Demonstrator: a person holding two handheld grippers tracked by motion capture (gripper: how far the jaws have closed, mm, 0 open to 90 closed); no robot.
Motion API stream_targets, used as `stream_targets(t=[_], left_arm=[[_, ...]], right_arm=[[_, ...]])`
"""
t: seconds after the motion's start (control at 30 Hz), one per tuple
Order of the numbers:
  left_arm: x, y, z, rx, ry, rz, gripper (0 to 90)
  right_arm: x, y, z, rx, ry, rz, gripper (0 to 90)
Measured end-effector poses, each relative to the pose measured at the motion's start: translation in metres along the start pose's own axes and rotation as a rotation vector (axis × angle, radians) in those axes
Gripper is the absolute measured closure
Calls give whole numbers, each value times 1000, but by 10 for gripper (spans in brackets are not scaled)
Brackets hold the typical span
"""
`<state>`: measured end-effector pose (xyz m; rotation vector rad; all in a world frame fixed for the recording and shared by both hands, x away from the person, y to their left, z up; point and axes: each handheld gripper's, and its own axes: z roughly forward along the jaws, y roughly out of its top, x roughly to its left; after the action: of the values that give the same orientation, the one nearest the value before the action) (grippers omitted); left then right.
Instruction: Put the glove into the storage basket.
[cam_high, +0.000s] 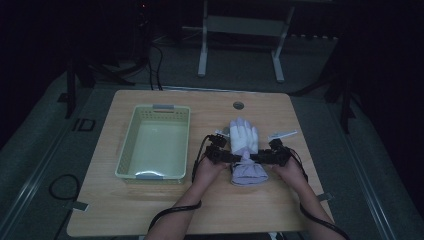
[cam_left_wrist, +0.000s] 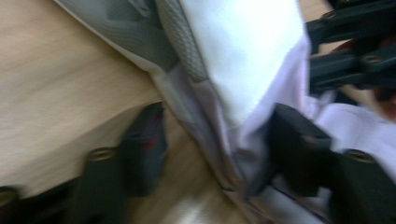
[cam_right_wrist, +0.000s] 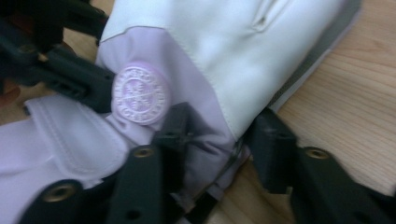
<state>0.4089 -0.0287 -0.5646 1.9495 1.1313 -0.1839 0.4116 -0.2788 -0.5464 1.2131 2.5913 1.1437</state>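
Dim room, dark floor beyond; a light wooden table is carrying the work. A pale green basket is sitting empty on its left half, well apart from the action.

Right of centre a glove is lying flat, fingers pointing away from the person, white over the palm and fingers, lilac at the wrist and cuff, a round embossed badge at the wrist, grey mesh along one edge.

Left gripper is straddling the glove's left wrist edge, jaws apart, one on bare wood and one on the fabric. Right gripper is doing likewise on the opposite edge, jaws apart around the lilac fabric, not yet pinching.

Risks, as I judge them: thin cloth is bunching at the wrist, so a closing jaw may be catching only the top layer and slipping off; pulling from both sides unevenly could be twisting the glove.
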Motion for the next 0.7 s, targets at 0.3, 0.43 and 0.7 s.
stream_targets(t=[0.3,0.43,0.7], left_arm=[[-8,3,-5,1,-22,45,714],[-11,6,-8,1,-22,60,757],[-24,15,-20,5,-14,101,769]], right_arm=[[10,3,-3,-6,-53,17,810],[14,4,-9,-21,-64,20,822],[18,6,-24,-53,-51,32,826]])
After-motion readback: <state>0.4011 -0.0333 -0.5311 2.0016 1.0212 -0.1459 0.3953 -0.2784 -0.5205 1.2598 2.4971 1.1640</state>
